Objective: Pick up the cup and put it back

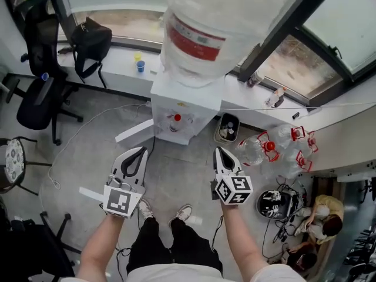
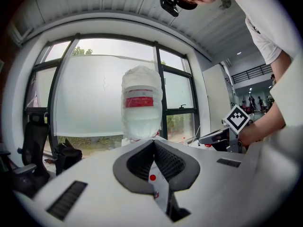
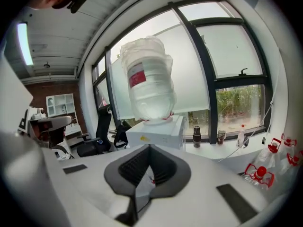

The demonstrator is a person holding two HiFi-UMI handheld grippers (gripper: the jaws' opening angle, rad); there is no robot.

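A small blue cup (image 1: 140, 66) and a yellow cup (image 1: 137, 56) stand on the white window sill, left of the water dispenser (image 1: 182, 107). The dispenser carries a big wrapped bottle (image 1: 200, 34) and has a red tap (image 1: 177, 117). My left gripper (image 1: 141, 153) hovers over the floor in front of the dispenser, jaws shut and empty. My right gripper (image 1: 218, 151) hangs level with it on the right, also shut with nothing in it. Both point at the dispenser. The bottle (image 2: 140, 108) fills the middle of the left gripper view above the closed tips (image 2: 154, 142). It stands beyond the right gripper (image 3: 149, 146) too.
A black office chair (image 1: 35, 93) stands at the left, with a black bag (image 1: 91, 40) on the sill. Right of the dispenser are a waste bin (image 1: 228, 127) and several empty bottles with red caps (image 1: 270, 148). A seated person (image 1: 323, 216) is at the lower right.
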